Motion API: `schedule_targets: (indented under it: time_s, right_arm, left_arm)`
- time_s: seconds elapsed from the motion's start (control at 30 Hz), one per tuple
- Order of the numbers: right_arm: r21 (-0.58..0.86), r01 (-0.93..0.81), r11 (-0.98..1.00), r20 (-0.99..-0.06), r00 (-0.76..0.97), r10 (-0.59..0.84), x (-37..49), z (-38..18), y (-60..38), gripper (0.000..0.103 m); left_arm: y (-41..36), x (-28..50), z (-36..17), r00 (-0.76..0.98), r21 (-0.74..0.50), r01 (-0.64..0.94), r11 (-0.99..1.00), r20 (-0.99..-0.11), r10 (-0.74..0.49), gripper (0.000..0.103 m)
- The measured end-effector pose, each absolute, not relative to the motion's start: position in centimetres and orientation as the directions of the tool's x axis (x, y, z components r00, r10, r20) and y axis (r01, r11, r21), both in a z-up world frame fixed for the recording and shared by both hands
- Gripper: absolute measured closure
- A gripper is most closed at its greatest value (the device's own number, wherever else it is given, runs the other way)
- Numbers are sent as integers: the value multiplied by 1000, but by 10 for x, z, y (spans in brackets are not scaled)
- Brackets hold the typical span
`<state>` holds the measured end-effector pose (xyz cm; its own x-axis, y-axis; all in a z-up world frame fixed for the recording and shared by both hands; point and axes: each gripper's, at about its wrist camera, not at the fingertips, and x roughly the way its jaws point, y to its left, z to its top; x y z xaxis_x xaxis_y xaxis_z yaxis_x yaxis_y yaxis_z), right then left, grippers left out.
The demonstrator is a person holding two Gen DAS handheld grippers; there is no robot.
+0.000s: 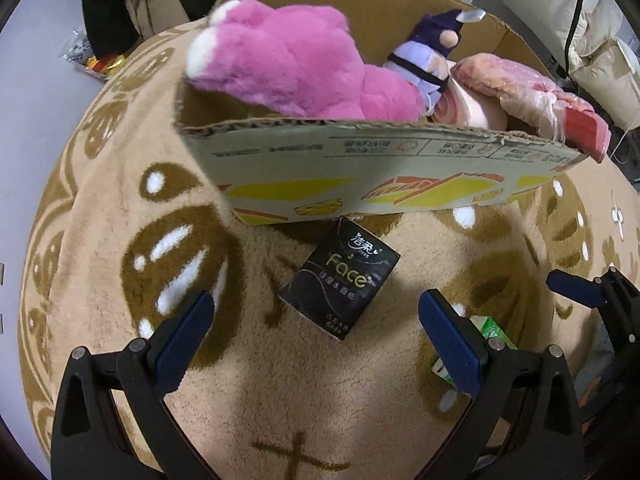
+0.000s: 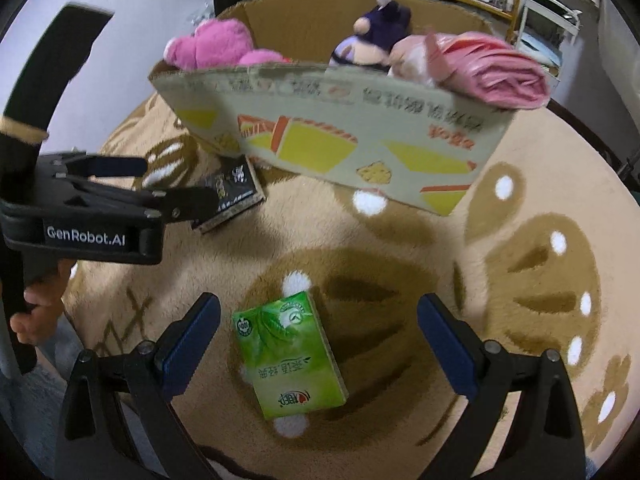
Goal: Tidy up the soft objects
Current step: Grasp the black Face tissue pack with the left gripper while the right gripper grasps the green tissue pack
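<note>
Your left gripper (image 1: 316, 326) has its jaws wide open, and nothing is between them. The black tissue pack (image 1: 340, 278) lies flat on the fuzzy tan rug (image 1: 100, 208), just ahead of those jaws and close to the front wall of the cardboard box (image 1: 360, 168). It may be touching the box, but that is hard to tell from here.

Your right gripper (image 2: 318, 334) is open wide too. The green tissue pack (image 2: 288, 354) lies on the rug between its two blue fingers (image 2: 192, 332), and neither finger touches it.

The box sits on the rug past both packs. Inside it you can see a big pink plush toy (image 1: 288, 60) on the left. Beside it is a small purple doll (image 1: 432, 52) that sticks up above the rim. On the right a pink wrapped bundle (image 2: 492, 68) hangs over the box edge.

In the right view, your hand (image 2: 36, 312) holds the handle of the left gripper at the far left
</note>
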<state>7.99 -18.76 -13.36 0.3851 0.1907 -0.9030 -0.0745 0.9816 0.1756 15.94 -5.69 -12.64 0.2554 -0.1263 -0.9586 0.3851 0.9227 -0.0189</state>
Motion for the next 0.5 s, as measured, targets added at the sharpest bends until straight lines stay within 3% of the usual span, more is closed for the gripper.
schedule_targets:
  time_s: [0.5]
  right_arm:
    - [166, -122, 979, -945, 266, 193, 90, -165, -169, 0]
  left_arm:
    - [-72, 171, -155, 192, -47, 405, 913, -972, -135, 2]
